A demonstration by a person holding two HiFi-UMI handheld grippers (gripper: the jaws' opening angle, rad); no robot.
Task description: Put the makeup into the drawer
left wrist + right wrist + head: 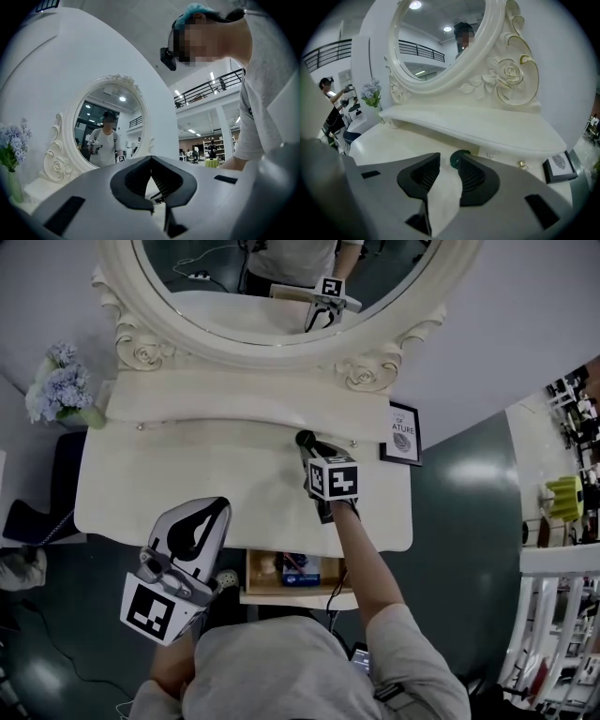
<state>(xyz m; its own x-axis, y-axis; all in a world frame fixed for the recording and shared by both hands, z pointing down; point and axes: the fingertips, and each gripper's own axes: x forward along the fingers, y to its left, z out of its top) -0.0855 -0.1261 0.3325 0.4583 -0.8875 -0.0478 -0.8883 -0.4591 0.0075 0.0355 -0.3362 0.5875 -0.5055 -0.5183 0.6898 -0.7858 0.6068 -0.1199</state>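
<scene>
A small dark round makeup item (305, 438) lies on the cream dressing table (169, 484), close under the raised back shelf. My right gripper (310, 452) reaches down to it; in the right gripper view the dark green item (460, 156) shows just past the open jaws of the right gripper (446, 161), apart from both pads. The left gripper (221, 506) hovers over the table's front left edge, its tips meeting, nothing between them; in its own view the left gripper (151, 158) points level at the mirror. Below the table front, the wooden drawer (251, 574) stands open with a blue-and-white box inside.
An oval mirror (281, 296) in a carved frame rises behind the shelf (244, 404). A framed print (403, 434) leans at the back right. A vase of pale blue flowers (58, 385) stands at the far left. Dark floor surrounds the table.
</scene>
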